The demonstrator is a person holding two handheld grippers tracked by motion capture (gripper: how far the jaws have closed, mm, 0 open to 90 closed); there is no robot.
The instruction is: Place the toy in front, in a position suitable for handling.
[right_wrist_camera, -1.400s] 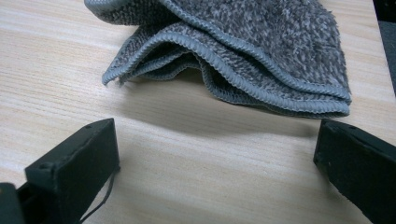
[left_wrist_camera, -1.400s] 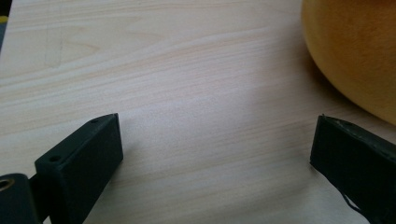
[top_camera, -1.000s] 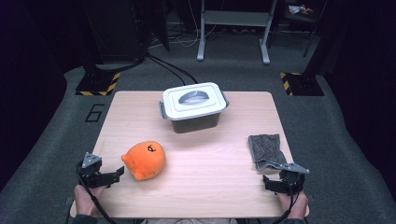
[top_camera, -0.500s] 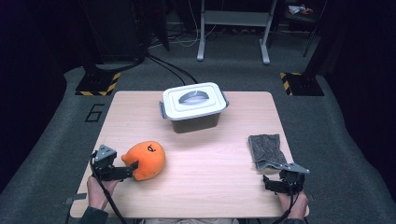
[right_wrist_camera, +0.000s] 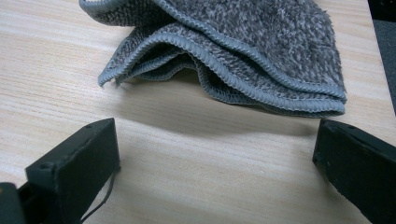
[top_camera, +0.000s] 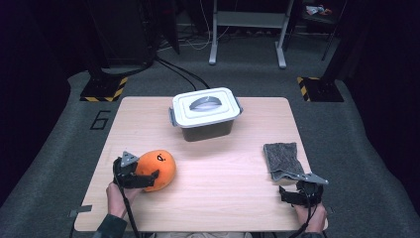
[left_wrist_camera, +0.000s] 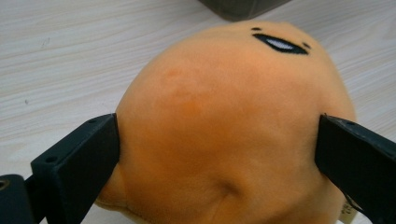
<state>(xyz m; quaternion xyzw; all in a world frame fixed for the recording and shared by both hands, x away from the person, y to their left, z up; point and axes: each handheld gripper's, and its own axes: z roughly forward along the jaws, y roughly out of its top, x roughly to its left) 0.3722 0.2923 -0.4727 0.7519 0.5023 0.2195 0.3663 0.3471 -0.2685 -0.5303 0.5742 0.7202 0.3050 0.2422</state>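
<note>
Left gripper (top_camera: 141, 174), jaws spread wide around a rounded orange plush toy (top_camera: 156, 169) of smooth, short-piled fabric with a stitched black eye; both jaws lie against its flanks at the near left of the pale wood-grain desk (top_camera: 223, 198). Centre rear: a rectangular grey tub with white handled lid (top_camera: 206, 107). Right: a folded grey terry cloth (top_camera: 283, 160) with bound edges, just beyond the right gripper (top_camera: 297, 192), whose jaws are spread and empty.

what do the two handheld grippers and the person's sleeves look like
Both the left gripper and the right gripper are black, each topped by a grey three-cornered plate and trailing a thin black cable. Their fingers are flat, blocky black bars with small screw holes. A dark greenish sleeve shows at the left wrist.
</note>
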